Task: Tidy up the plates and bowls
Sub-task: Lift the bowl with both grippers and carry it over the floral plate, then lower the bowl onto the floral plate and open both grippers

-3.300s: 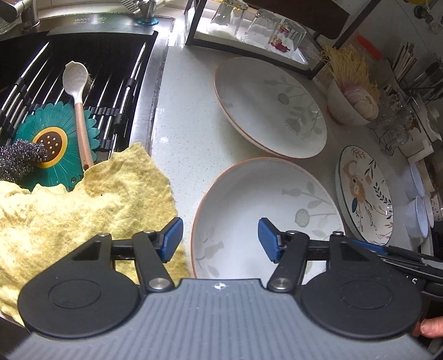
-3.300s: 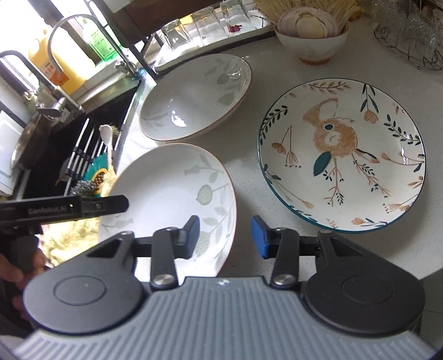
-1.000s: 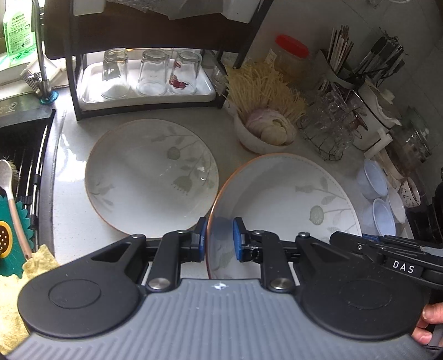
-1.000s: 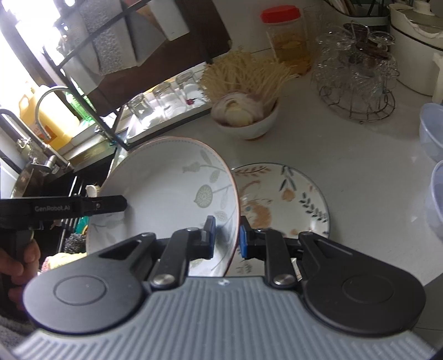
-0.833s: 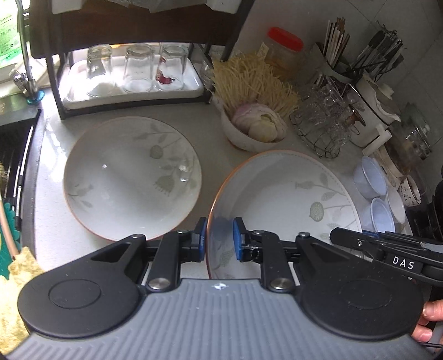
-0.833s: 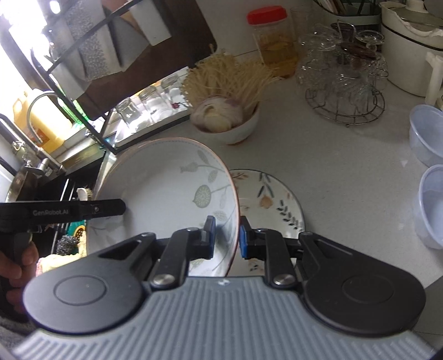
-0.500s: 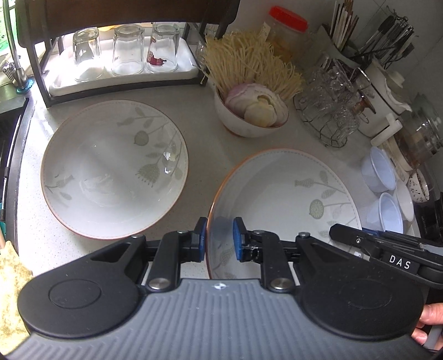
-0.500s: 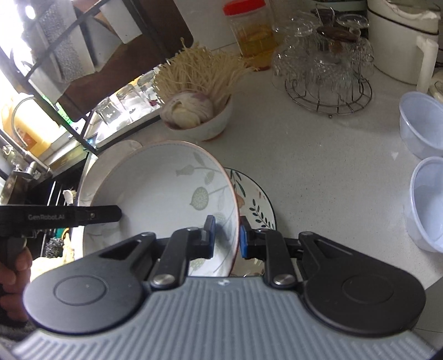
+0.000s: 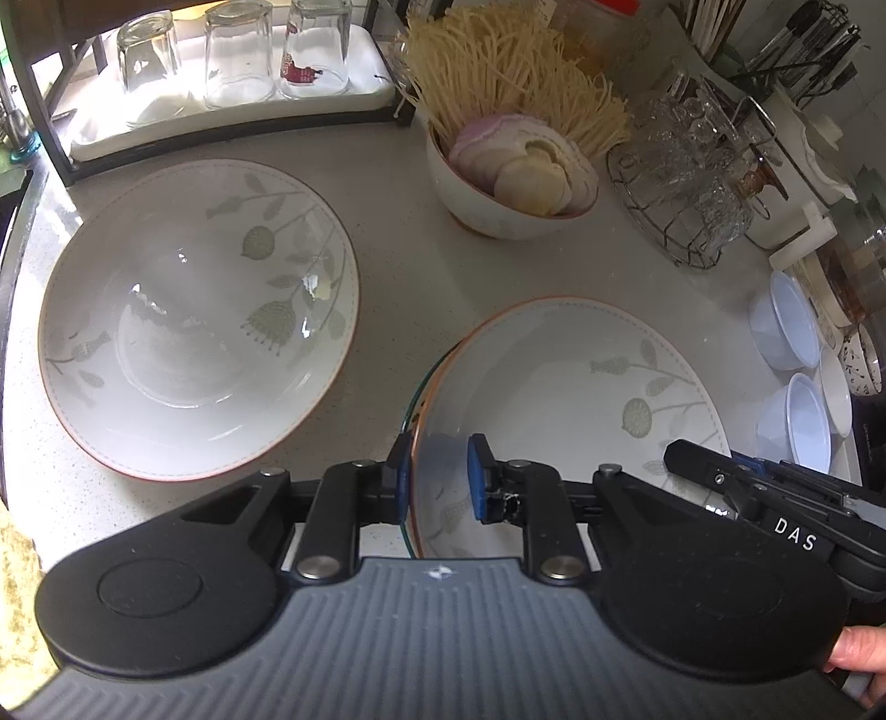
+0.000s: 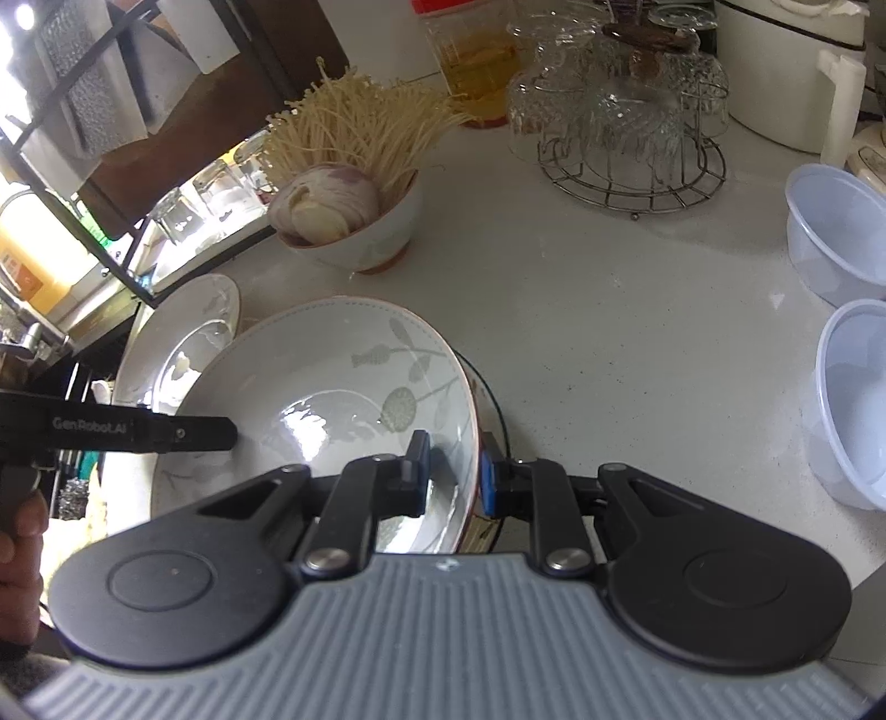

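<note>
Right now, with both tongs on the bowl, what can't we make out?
- Patterned plate: only a rim sliver in both views; the held bowl covers it. Contact between them unclear.
- Second leaf bowl, right wrist view: mostly hidden behind the held bowl.
- Red-lidded jar: top cut by the frame edge.
- Left tongs and right tongs grip opposite rims; the bowl's underside is hidden.

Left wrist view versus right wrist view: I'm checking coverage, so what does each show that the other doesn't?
Only the left wrist view shows the second leaf-pattern bowl whole, and the utensil holder. Only the right wrist view shows the red-lidded jar clearly and the white appliance. Both show the held leaf-pattern bowl, gripped at opposite rims by the left claw and right claw, the bowl of noodles, the glass rack and the plastic bowls.
</note>
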`<action>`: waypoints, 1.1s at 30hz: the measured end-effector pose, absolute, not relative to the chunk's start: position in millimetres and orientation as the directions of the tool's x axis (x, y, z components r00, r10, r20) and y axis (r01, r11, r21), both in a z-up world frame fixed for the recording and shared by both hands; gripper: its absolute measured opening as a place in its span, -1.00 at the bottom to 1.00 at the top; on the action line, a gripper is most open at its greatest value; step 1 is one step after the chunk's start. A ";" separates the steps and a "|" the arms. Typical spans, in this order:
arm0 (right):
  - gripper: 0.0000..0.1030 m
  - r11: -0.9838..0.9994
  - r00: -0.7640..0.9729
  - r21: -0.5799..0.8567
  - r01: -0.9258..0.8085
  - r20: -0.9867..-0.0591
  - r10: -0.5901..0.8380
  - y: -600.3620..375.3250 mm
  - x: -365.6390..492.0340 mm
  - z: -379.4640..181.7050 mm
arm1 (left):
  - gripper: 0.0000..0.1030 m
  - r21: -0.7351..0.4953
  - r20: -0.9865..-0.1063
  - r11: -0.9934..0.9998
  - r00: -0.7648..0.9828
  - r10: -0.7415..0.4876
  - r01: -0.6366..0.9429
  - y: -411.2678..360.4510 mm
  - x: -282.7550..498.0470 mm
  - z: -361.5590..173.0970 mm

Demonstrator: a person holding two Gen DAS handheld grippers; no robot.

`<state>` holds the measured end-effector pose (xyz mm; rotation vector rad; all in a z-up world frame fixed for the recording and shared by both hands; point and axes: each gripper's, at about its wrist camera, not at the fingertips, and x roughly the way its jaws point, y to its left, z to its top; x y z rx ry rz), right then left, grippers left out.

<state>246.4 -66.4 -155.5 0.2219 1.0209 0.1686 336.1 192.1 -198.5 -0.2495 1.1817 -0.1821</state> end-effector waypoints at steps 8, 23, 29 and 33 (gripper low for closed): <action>-0.59 0.970 0.527 0.242 -0.028 -0.821 0.220 -69.1 244.6 -160.4 | -0.51 -0.278 -0.900 0.960 0.344 -0.266 0.014 182.8 344.6 -204.6; -0.56 0.971 0.521 0.237 -0.012 -0.828 0.208 -75.1 241.4 -171.2 | -0.50 -0.236 -0.922 0.972 0.312 -0.228 0.016 159.6 351.1 -214.8; -0.56 0.972 0.523 0.232 -0.026 -0.826 0.211 -73.8 242.6 -172.6 | -0.46 -0.226 -0.927 0.974 0.306 -0.218 0.008 157.5 354.2 -216.8; -0.56 0.972 0.532 0.234 -0.031 -0.819 0.214 -74.5 242.4 -172.8 | -0.43 -0.221 -0.932 0.975 0.293 -0.212 0.002 155.2 357.2 -216.9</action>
